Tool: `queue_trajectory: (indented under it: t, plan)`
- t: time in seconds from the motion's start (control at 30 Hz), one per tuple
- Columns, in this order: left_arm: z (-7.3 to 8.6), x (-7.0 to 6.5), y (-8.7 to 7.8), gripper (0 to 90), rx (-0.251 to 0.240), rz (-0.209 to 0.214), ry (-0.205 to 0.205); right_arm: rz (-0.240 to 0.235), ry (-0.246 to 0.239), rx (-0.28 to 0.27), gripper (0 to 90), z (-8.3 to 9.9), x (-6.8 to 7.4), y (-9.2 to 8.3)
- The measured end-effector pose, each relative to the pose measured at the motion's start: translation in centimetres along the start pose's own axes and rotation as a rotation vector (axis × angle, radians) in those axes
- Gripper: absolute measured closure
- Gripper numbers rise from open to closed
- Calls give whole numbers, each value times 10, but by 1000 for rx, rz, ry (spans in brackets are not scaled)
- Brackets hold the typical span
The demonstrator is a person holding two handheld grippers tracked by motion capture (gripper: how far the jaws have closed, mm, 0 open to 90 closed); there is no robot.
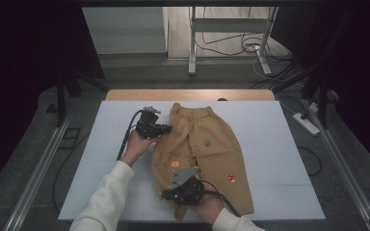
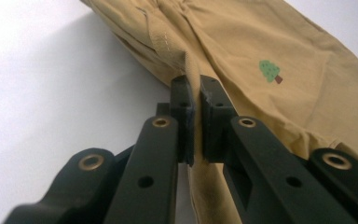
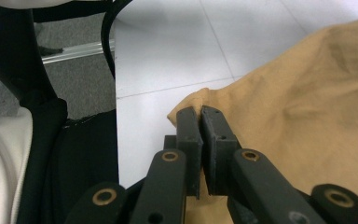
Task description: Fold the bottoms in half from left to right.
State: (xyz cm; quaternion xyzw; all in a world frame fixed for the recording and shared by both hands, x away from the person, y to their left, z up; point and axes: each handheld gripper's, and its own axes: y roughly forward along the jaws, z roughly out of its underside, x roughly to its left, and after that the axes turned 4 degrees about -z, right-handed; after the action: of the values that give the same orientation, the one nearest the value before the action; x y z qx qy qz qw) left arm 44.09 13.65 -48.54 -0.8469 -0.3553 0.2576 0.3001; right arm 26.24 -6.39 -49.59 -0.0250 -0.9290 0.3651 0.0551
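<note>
Pants [image 1: 207, 144]: tan, flat on white table [image 1: 279, 144], one leg folded over.
L claw [image 2: 193, 100]: clamped on pants' side edge.
R claw [image 3: 200, 114]: pinching hem corner, near table's front edge.

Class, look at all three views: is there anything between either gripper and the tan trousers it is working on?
Nothing visible does. The left gripper is shut on a fold of the tan trousers near the waistband edge, and the right gripper is shut on a corner of the fabric near a leg hem. The white table around the trousers holds no other item.
</note>
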Motion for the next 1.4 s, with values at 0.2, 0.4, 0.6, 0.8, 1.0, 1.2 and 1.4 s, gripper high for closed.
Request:
queue_trajectory:
  t: [0.2,0.4,0.6,0.8,1.0,1.2,1.4]
  plan:
    - [-3,-3,2,844,-2,4,2,16,14,-15,861,5,-1,-10]
    - [-6,-5,5,844,-8,2,0,25,27,-15,861,9,-4,-15]
    - [-10,-7,8,844,-6,9,-2,24,43,-19,861,12,-5,-20]
    - [-15,-11,10,844,-8,11,3,38,52,-21,861,17,-6,-27]
    - [-19,-15,11,844,-11,8,10,48,68,-25,861,21,-5,-36]
    - [-24,-19,11,844,-13,7,18,66,74,-23,861,25,-5,-44]
    - [-29,-24,12,844,-16,7,31,77,82,-34,861,30,-4,-54]
